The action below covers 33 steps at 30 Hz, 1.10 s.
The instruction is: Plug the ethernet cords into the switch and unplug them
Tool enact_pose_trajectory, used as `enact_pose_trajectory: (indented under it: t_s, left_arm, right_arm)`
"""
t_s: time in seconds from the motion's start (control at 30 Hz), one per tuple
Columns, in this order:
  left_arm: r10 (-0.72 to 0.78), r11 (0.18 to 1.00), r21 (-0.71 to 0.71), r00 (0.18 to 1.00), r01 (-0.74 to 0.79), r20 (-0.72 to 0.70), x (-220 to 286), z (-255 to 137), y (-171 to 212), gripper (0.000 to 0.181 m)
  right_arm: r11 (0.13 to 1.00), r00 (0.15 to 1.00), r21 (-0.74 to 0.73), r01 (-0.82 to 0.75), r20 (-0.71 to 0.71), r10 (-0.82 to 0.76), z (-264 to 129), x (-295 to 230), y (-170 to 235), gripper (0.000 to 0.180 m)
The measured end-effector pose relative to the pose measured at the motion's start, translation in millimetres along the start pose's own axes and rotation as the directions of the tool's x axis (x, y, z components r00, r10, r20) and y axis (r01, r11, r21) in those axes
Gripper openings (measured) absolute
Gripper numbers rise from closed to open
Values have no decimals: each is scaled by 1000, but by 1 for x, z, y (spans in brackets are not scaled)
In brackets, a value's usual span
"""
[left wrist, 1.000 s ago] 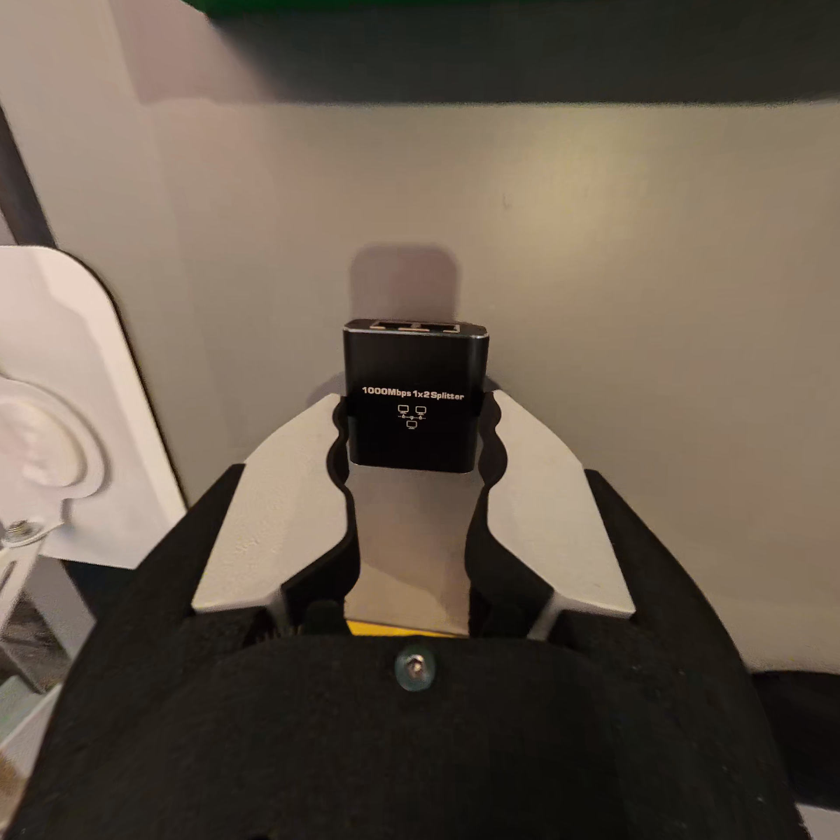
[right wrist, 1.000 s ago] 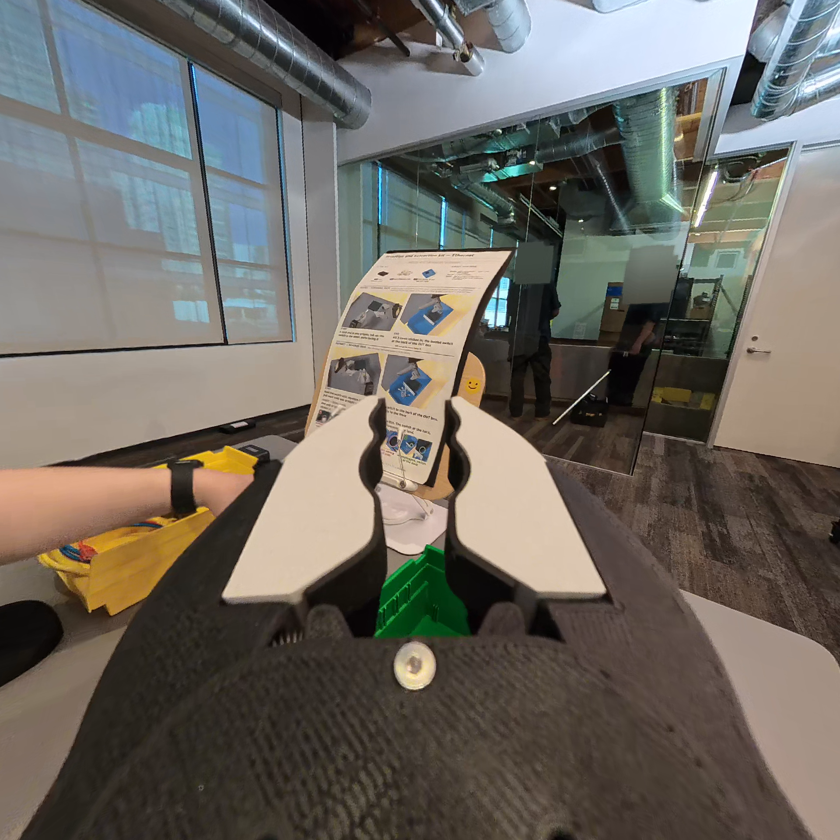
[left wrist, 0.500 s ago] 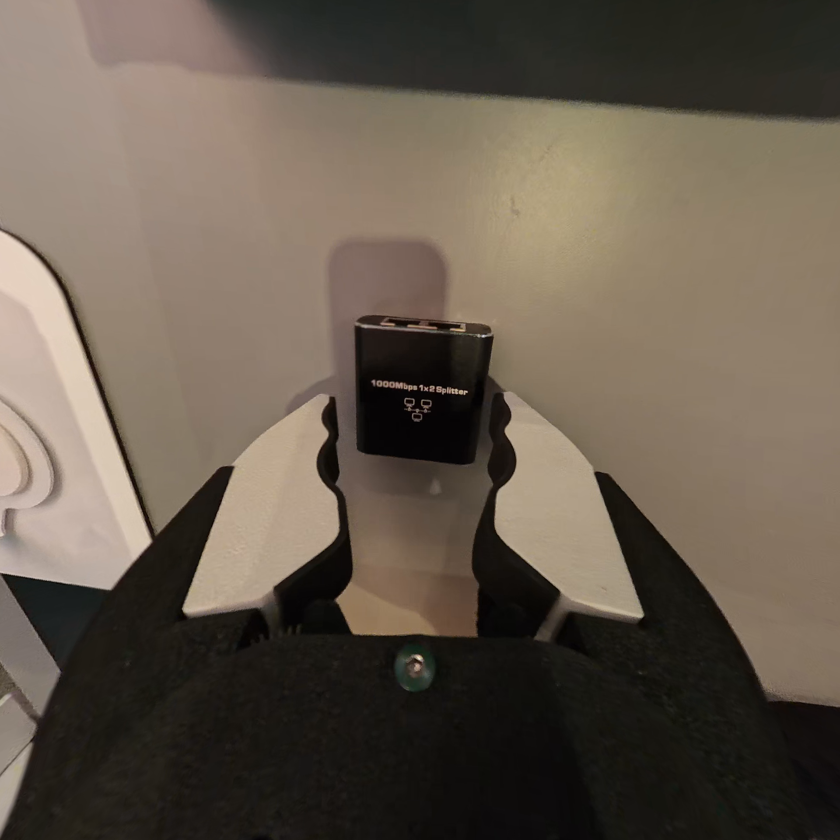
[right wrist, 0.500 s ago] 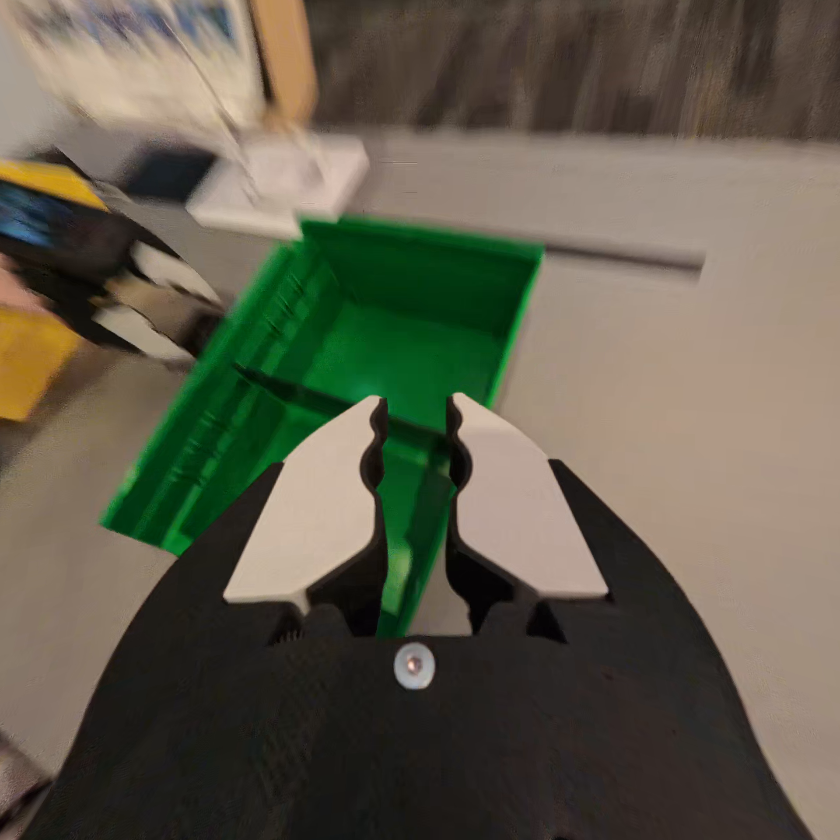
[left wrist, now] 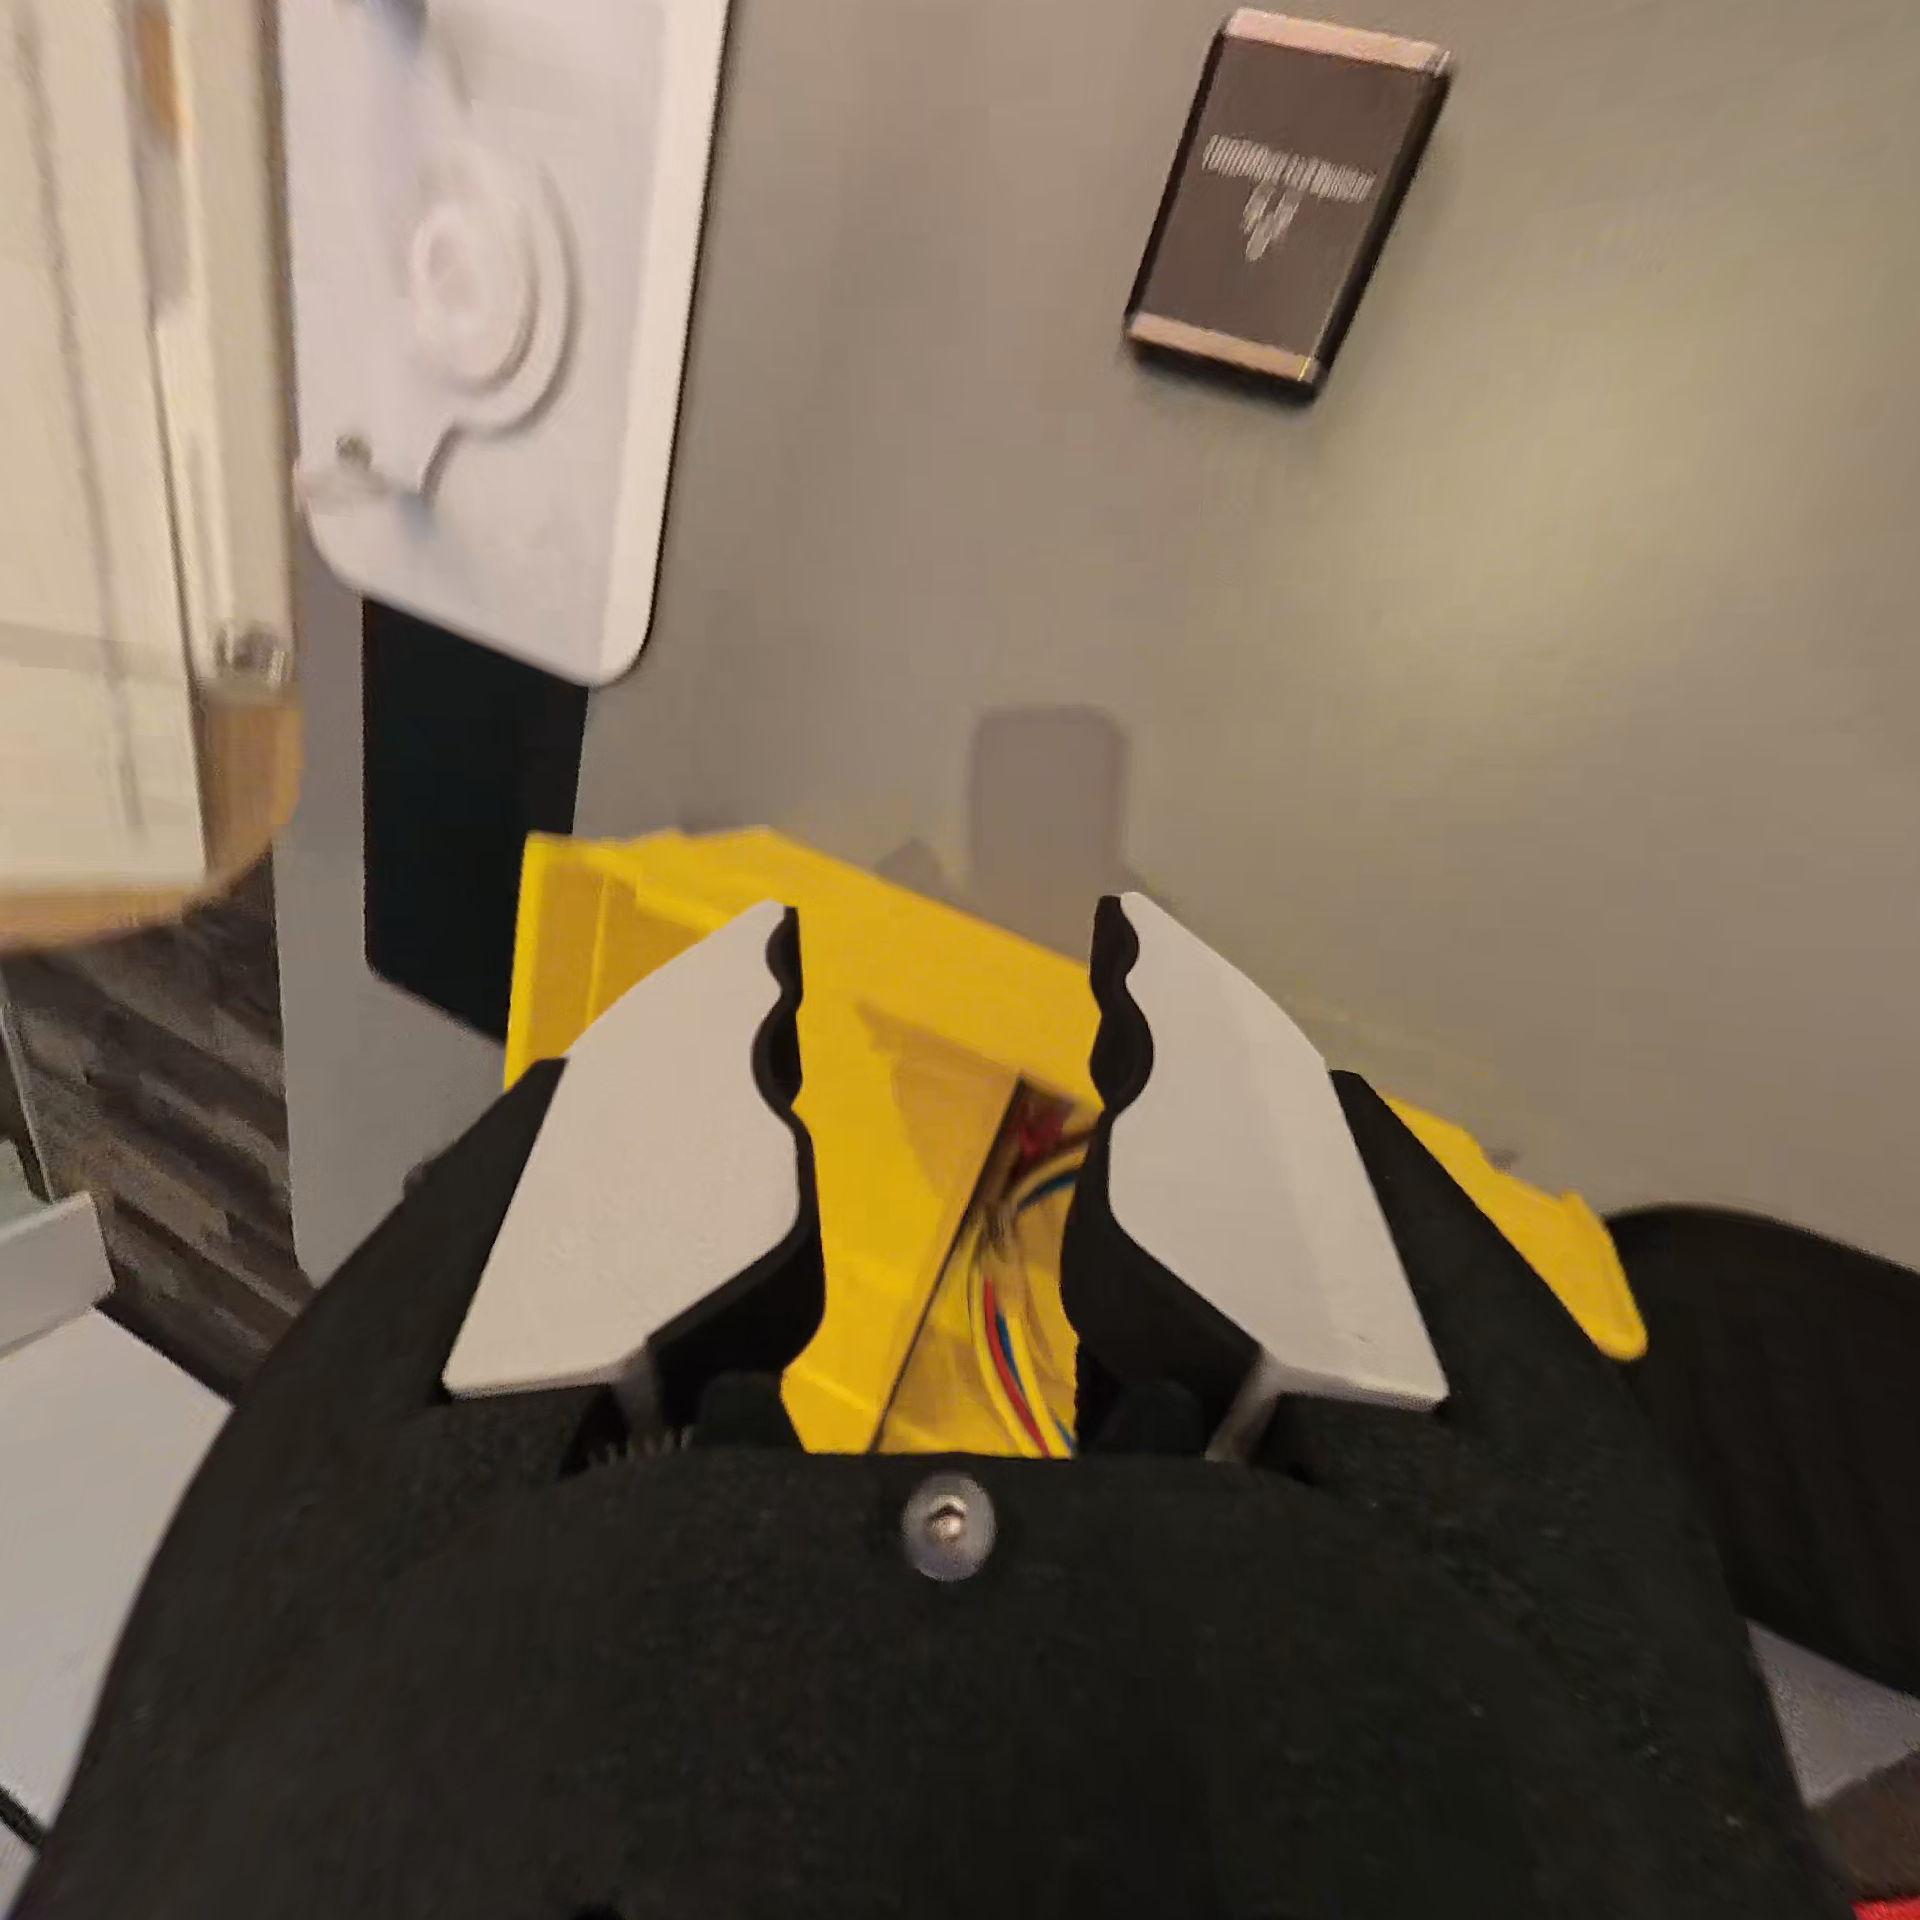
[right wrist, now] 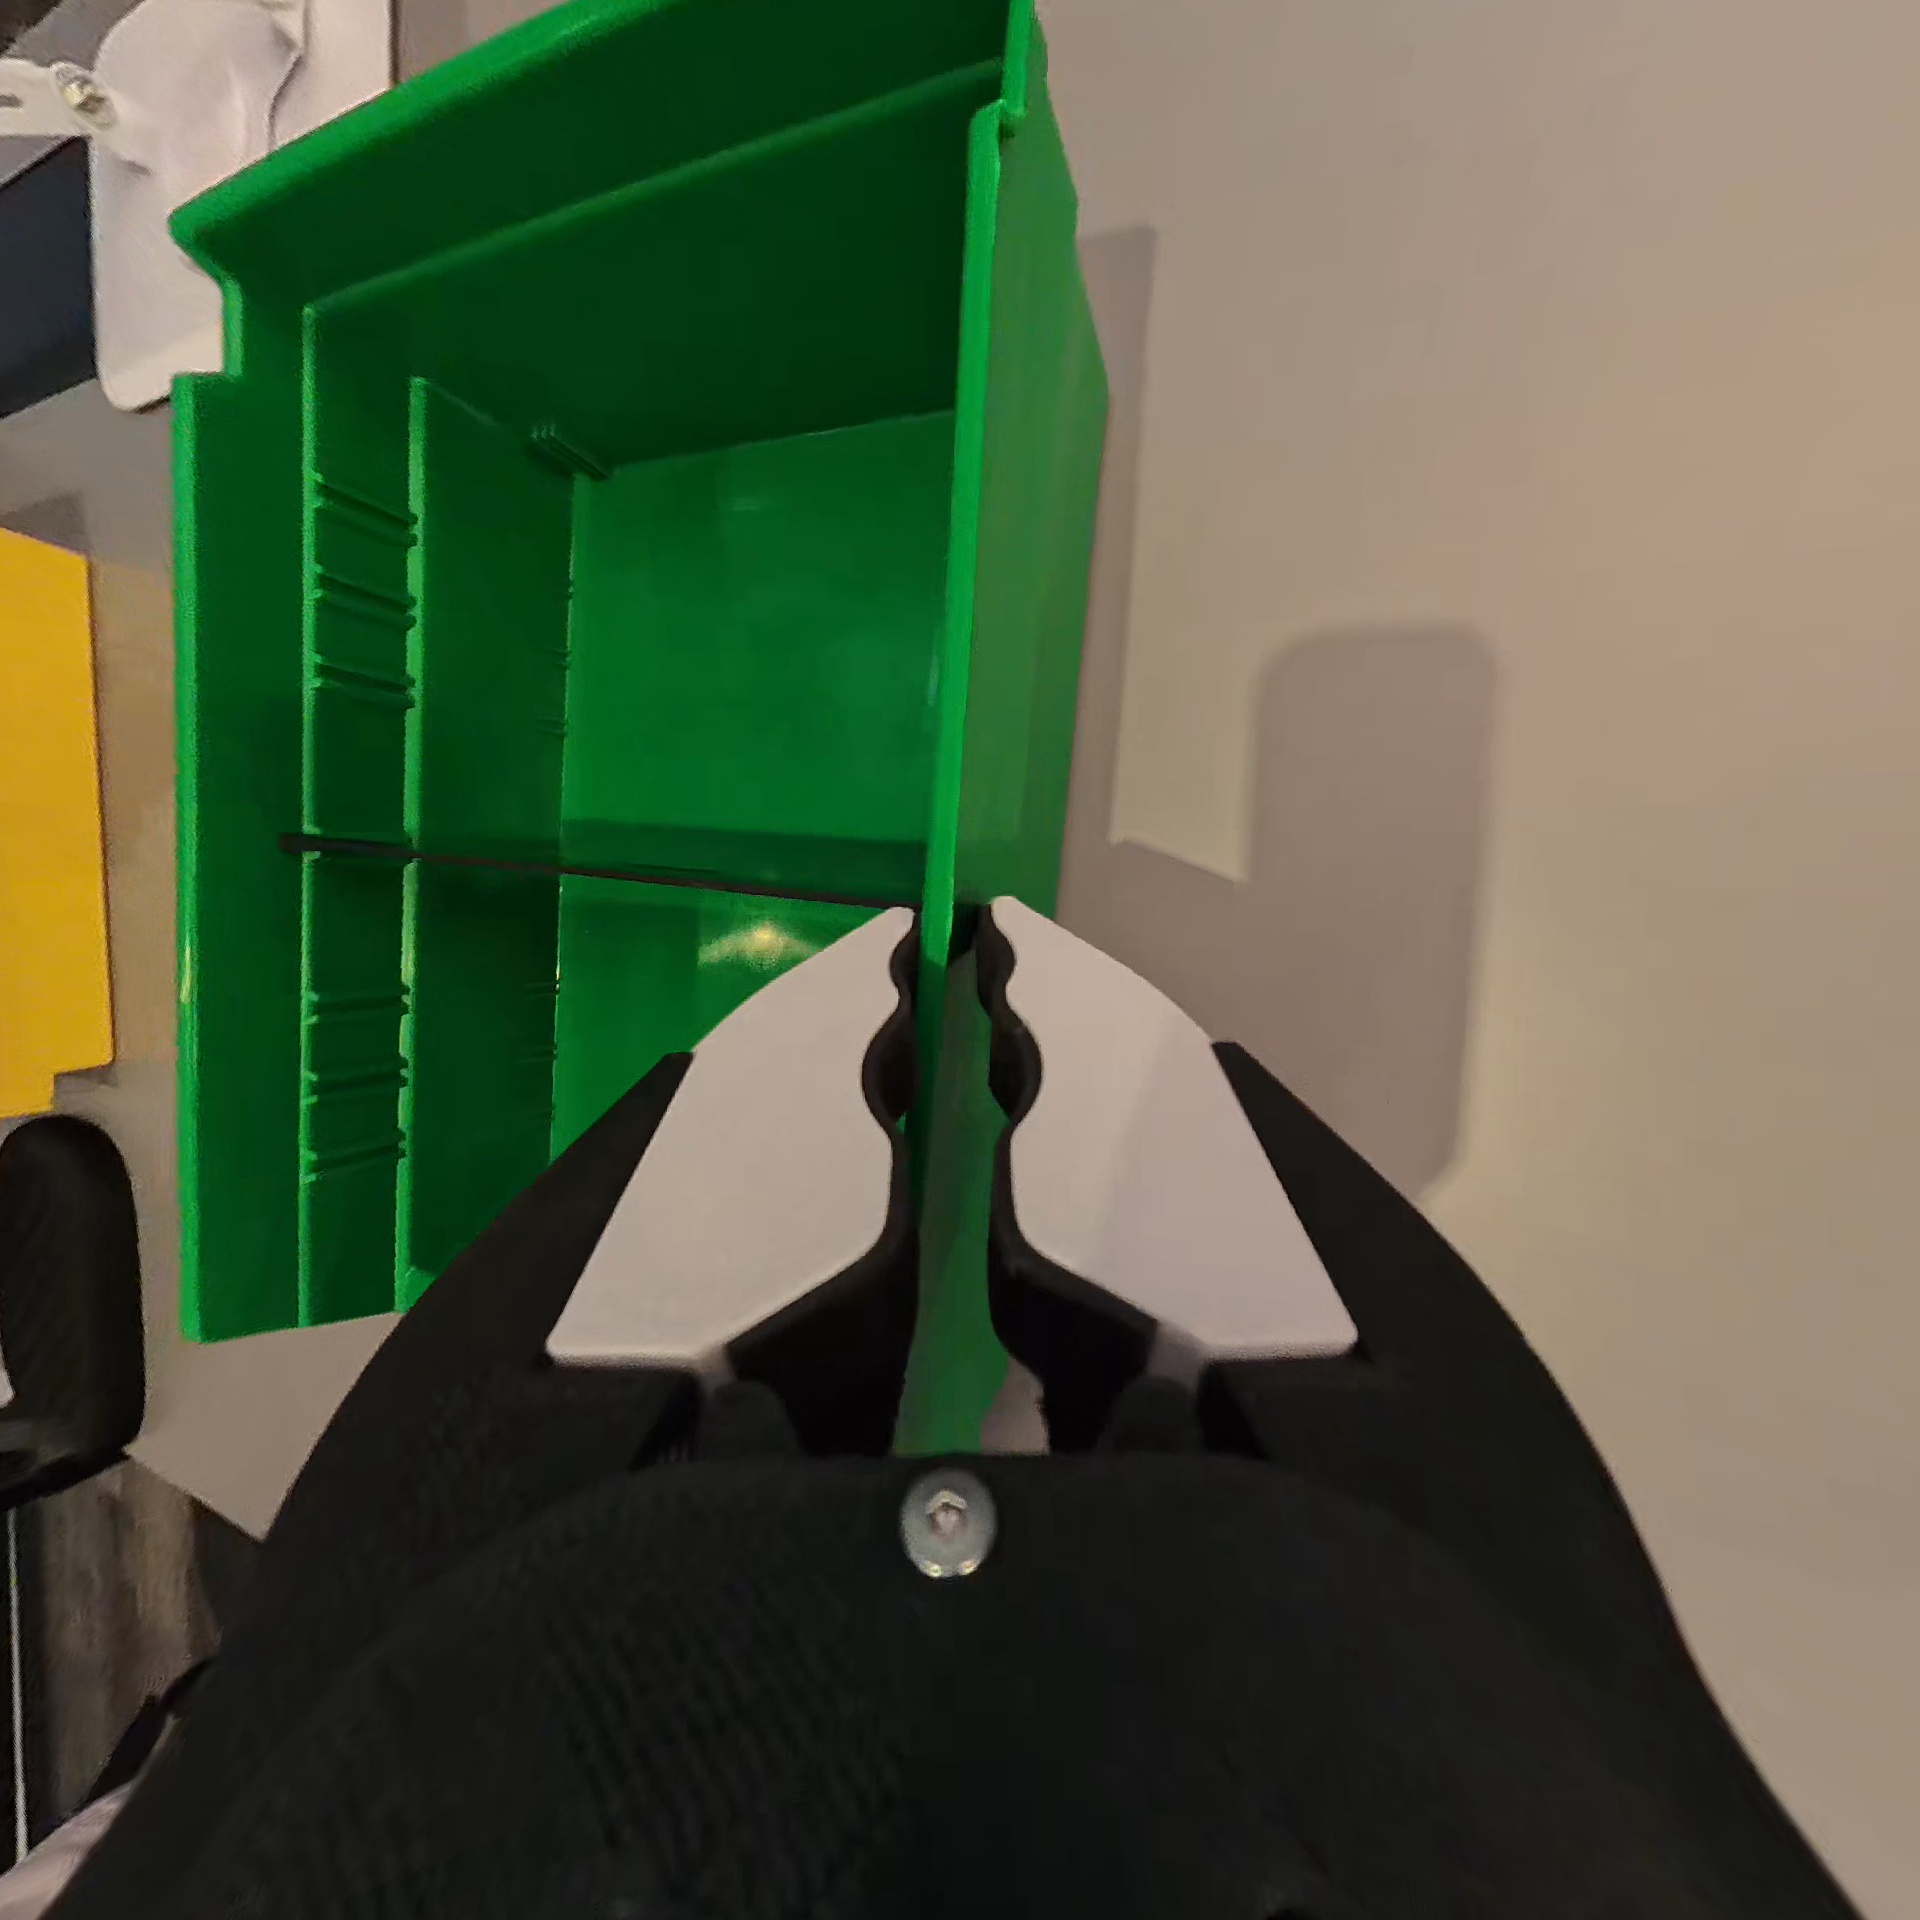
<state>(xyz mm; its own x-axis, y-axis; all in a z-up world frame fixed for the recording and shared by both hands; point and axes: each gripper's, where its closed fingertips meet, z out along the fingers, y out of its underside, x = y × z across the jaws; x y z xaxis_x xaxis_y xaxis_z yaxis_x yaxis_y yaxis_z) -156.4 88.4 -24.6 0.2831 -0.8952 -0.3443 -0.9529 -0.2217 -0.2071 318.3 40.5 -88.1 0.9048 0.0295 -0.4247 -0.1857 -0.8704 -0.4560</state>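
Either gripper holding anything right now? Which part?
The right gripper is clamped on the green bin, gripping its right side wall at the rim. The left gripper is open and empty, above the yellow bin.

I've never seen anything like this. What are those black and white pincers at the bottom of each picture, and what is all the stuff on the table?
There is no robot here: a person holds one two-fingered claw in each hand, and a camera on each claw looks forward along its fingers. One picture comes from the left claw, which is open and holds nothing. Beyond it lies a yellow plastic bin with coloured wires inside, and farther off a small black rectangular switch box lies on the grey table, beside a white plastic stand base. The other picture comes from the right claw, which is shut on the side wall of an empty green plastic bin.
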Motion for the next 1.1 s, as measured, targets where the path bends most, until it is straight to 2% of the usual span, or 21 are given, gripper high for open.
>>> enact_pose_trajectory:
  t_s: [0.17,0.37,0.47,0.6,0.7,0.8,0.9,1.0,1.1]
  left_arm:
    - [-88,996,-26,996,88,-1,7,-30,79,50]
    - [-125,992,-45,969,118,-212,68,-36,152,50]
    - [-79,996,-55,965,68,-251,91,-36,174,46]
    - [-36,999,-27,961,29,-273,108,-29,177,42]
    - [-31,1000,-13,955,28,-295,110,-21,175,39]
    - [-63,998,-5,932,65,-358,115,-14,169,38]
    - [-39,999,-23,932,33,-360,118,-4,167,35]
    - [-28,1000,-11,932,26,-361,118,1,160,17]
    - [-48,999,-24,921,42,-386,120,2,161,17]
  right_arm:
    - [1000,1000,21,-18,18,18,-5,7,2,10]
    - [995,995,23,97,-39,-96,-6,7,-3,13]
    - [988,995,120,95,-22,-93,-23,-2,-18,22]
    - [953,984,250,171,-4,-176,-46,-26,-34,23]
    - [927,970,291,237,-27,-240,-54,-39,-41,23]
    - [918,961,285,276,-62,-270,-55,-42,-42,23]
    - [924,962,267,274,-71,-265,-53,-40,-40,23]
    - [931,965,254,261,-70,-252,-50,-36,-38,23]
    - [934,966,244,260,-70,-250,-49,-33,-36,23]
